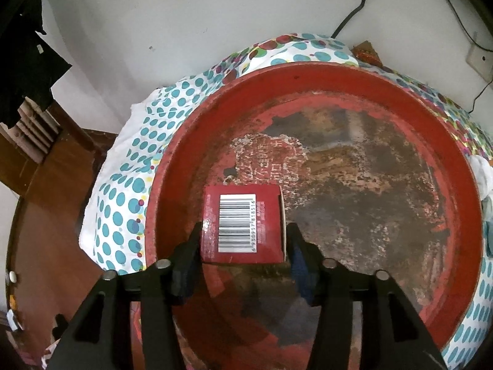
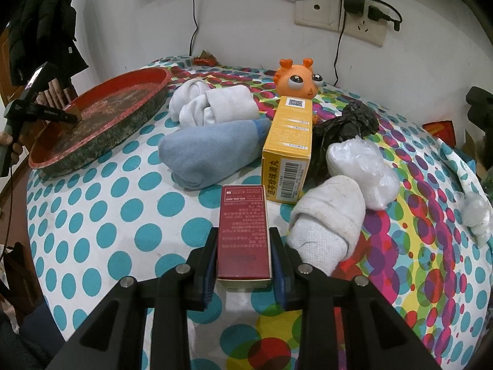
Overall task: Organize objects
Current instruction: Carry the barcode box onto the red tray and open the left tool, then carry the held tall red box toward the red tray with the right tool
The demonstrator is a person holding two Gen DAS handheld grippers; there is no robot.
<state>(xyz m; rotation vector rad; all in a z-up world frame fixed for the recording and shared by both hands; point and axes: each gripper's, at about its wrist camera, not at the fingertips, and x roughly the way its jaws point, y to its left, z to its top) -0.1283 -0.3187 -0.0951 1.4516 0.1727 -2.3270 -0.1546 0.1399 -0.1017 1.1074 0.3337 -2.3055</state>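
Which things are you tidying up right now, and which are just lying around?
Being tidied:
- small red box with a barcode, in the round red metal tray
- dark red carton, gripped by the right fingers

Lying about:
- blue rolled cloth
- orange toy creature
- yellow carton
- white socks
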